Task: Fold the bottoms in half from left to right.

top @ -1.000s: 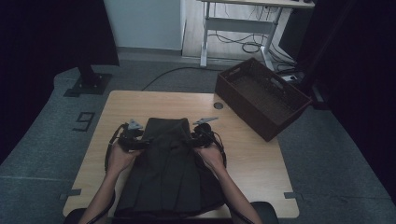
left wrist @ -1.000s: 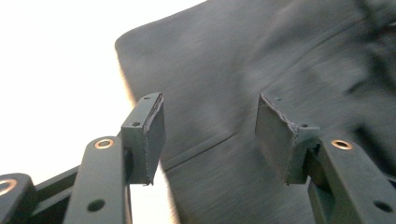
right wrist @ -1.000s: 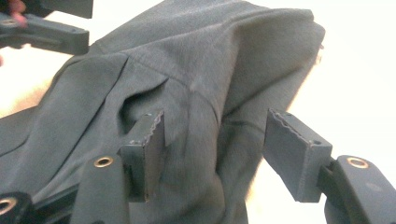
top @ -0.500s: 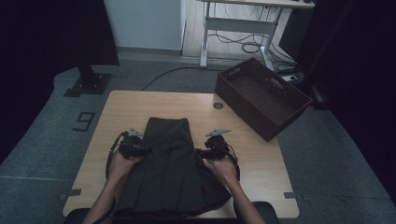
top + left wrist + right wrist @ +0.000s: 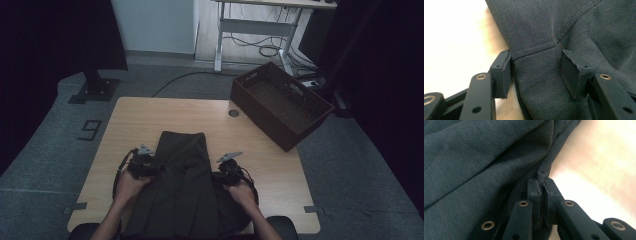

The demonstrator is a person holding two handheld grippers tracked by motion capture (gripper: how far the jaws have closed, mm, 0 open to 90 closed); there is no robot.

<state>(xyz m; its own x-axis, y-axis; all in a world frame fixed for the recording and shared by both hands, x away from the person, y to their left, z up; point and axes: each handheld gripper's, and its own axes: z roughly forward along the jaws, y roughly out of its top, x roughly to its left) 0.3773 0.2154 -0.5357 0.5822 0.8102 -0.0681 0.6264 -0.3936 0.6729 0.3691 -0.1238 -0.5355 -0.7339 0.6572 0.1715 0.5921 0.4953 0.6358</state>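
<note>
A: The garment (image 5: 182, 195) is plain dark grey, no pattern, with stitching in the same shade.
B: And the tabletop (image 5: 150, 117)?
A: Pale wood. The crate (image 5: 280, 102) looks dark brown, though the light is dim.
B: Both claws?
A: Left claw (image 5: 536, 71) and right claw (image 5: 541, 188): black, with brass-coloured rivets.

The high view is dim and soft, its side edges sinking into black, while both gripper views are sharper up close, with the pale table (image 5: 454, 37) glaring overexposed.

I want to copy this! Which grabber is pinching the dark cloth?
The right gripper: its jaws are shut on the garment's edge. The left gripper's jaws stand apart.
</note>
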